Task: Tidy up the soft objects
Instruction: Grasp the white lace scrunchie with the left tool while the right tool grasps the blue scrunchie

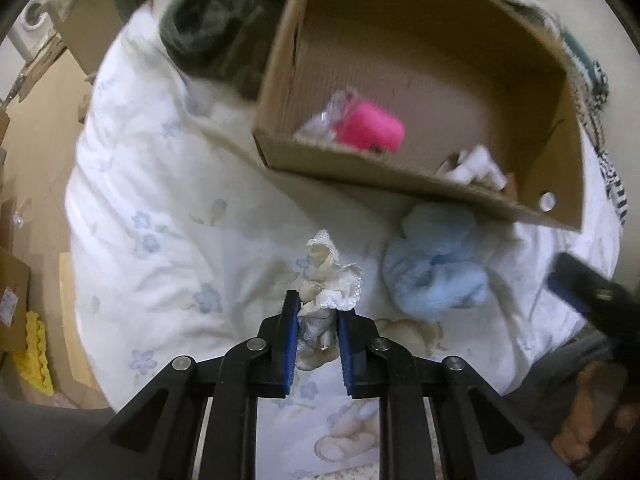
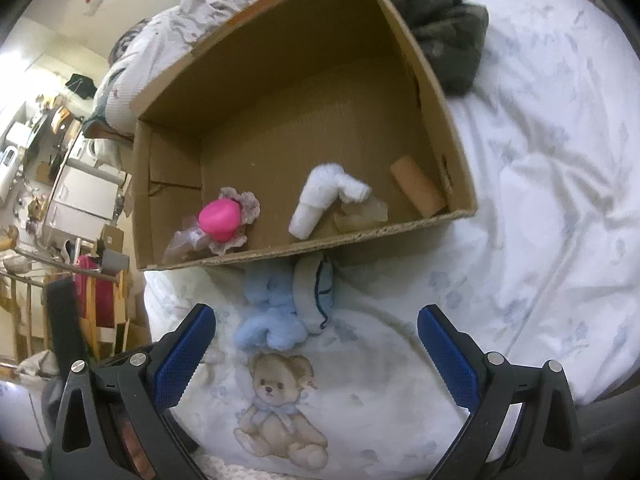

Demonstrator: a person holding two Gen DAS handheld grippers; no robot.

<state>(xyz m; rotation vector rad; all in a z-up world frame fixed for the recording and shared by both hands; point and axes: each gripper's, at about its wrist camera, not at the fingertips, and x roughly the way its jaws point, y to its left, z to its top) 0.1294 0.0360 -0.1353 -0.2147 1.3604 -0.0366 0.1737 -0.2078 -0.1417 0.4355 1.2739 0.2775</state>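
Pinched between the blue pads of the left gripper (image 1: 318,306) is a small white lacy bundle (image 1: 330,280), held just above the flowered bedspread (image 1: 152,184). Its jaws are drawn in tight on the cloth. Over to the right, the right gripper (image 2: 316,344) stands spread wide and holds nothing, low over the printed teddy bear (image 2: 280,408) on the spread.

Sorting looks well under way — the cardboard box (image 2: 448,128) on the far side already holds a pink roll (image 2: 219,216), a rolled white cloth (image 2: 320,196) and a brown tube (image 2: 418,192). Left outside, by my reckoning, are the lacy bundle now in hand and a fluffy light-blue piece (image 2: 272,320) lying just beside the box's near wall — two items to go.
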